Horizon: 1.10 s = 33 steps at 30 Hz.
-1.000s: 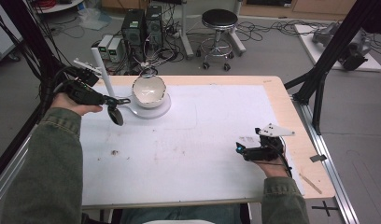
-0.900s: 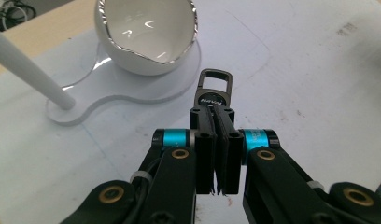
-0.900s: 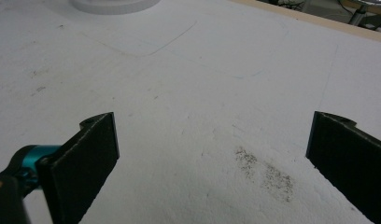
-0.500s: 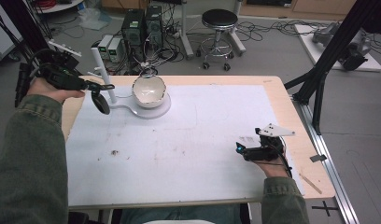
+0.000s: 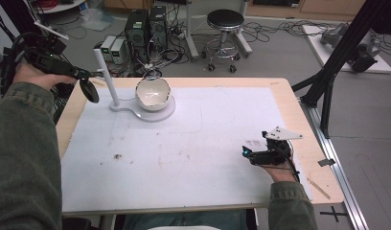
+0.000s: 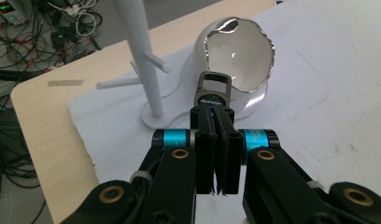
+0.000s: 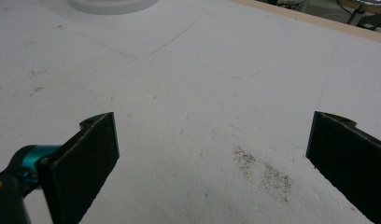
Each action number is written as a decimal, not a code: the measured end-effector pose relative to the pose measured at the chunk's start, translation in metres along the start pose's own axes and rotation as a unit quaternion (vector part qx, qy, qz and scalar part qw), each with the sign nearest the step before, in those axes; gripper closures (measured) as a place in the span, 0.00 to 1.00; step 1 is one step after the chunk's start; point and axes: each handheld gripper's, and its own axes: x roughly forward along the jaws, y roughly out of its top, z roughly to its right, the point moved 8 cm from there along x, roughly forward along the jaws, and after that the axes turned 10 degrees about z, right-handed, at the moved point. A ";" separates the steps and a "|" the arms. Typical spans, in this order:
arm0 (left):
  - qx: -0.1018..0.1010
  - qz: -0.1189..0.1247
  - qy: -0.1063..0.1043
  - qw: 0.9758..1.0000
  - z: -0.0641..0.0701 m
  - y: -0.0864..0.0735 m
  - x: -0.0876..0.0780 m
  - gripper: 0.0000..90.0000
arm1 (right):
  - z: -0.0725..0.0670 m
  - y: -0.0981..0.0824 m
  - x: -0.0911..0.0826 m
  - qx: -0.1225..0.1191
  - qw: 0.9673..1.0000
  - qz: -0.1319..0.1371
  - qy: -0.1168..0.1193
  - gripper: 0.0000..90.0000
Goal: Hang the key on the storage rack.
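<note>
Lifting away from the bowl (image 5: pixel 153 93), the left gripper (image 5: pixel 88 75) is pinching a dangling black strap (image 5: pixel 89 90) tight to hang it on the white stand (image 5: pixel 107 76), while the right gripper (image 5: pixel 255 154) is resting wide open and empty.

Ahead of my left gripper (image 6: pixel 215 154), past its pinched jaws and the metal clasp (image 6: pixel 212 91) they hold, the white stand (image 6: pixel 144 56) rises just to the left, pegs jutting across. The shiny bowl (image 6: pixel 235 60) blocks the way straight ahead. Between and beyond my right gripper's (image 7: pixel 212 154) wide-apart jaws lies bare white mat (image 7: pixel 188 93).
</note>
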 end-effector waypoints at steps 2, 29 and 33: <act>-0.010 0.007 0.001 1.000 -0.003 0.003 0.002 0.97 | 0.000 0.000 0.000 -0.002 1.000 0.000 0.001 0.02; -0.031 0.002 0.018 0.999 -0.028 -0.005 0.027 0.97 | 0.000 -0.003 0.000 -0.003 1.000 -0.009 0.000 0.02; -0.036 0.001 0.016 0.999 -0.027 -0.008 0.033 0.97 | 0.000 -0.004 0.000 -0.002 1.000 -0.010 0.001 0.02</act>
